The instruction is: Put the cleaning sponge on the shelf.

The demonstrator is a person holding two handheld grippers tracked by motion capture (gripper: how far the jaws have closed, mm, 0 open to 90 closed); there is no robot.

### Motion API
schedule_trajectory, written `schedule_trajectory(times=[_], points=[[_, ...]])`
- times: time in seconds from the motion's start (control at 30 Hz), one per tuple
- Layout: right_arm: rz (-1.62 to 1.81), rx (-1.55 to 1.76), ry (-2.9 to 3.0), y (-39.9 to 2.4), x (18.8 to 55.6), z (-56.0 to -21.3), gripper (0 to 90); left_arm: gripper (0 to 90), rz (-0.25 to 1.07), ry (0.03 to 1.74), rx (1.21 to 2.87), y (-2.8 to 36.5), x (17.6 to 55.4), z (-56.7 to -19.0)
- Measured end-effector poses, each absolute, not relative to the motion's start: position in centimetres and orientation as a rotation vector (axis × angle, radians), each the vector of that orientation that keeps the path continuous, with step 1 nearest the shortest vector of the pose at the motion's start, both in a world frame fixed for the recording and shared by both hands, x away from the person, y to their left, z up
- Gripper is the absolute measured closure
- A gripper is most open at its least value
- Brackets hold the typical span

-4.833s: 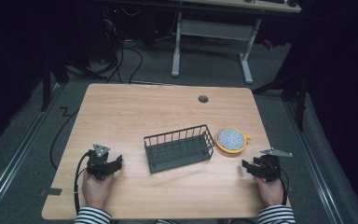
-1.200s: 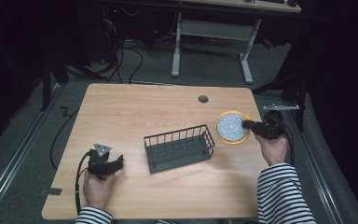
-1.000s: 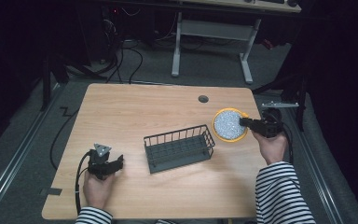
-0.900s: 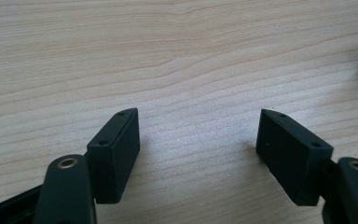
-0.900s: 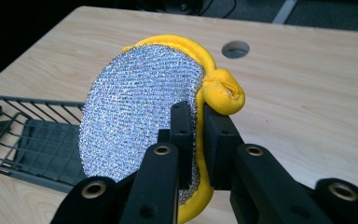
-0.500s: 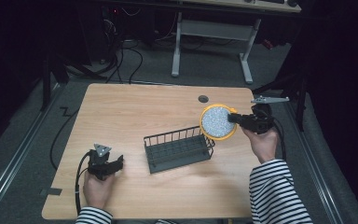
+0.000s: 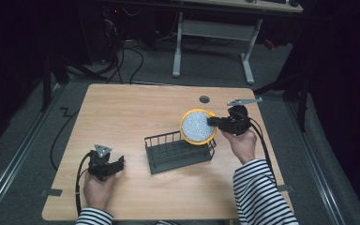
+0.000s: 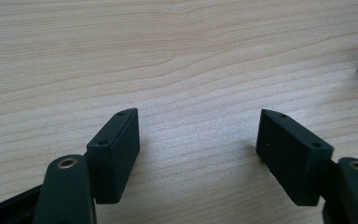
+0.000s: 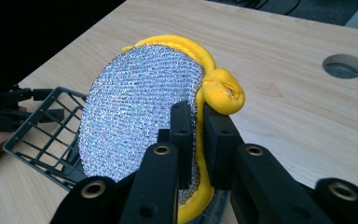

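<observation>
Fingers point(image 9: 186, 126) of our right gripper point(image 7: 218, 123) pinched the yellow-rimmed scouring pad point(image 7: 198, 127) edge-on above the wire rack point(image 7: 179, 151), while our left gripper point(image 7: 117, 165) rested wide open on the tabletop point(image 7: 136, 108).

In the right gripper view the scouring pad point(image 9: 140, 116) hides much of the wire rack point(image 9: 42, 135), and its lower yellow rim is covered by the jaws and cut off by the bottom edge.
</observation>
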State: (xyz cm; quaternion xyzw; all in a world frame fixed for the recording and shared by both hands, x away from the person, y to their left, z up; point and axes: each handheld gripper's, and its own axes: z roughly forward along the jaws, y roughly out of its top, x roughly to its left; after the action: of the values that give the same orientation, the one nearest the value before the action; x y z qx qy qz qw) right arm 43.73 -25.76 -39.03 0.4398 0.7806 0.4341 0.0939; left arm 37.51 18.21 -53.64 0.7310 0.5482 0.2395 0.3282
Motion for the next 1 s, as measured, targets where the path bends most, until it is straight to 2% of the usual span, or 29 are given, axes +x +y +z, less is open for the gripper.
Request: schedule_trajectory(times=[0.63, 1.0], points=[[1.208, 1.245, 2.38, -22.9, 44.0, -41.2, 82.4, 30.6, 0.626, 1.434, 1.914, 18.2, 37.5, -53.6], [1.189, 1.237, 2.414, -22.7, 43.8, -42.1, 81.8, 30.3, 0.625, 1.432, 1.915, 18.2, 37.5, -53.6]])
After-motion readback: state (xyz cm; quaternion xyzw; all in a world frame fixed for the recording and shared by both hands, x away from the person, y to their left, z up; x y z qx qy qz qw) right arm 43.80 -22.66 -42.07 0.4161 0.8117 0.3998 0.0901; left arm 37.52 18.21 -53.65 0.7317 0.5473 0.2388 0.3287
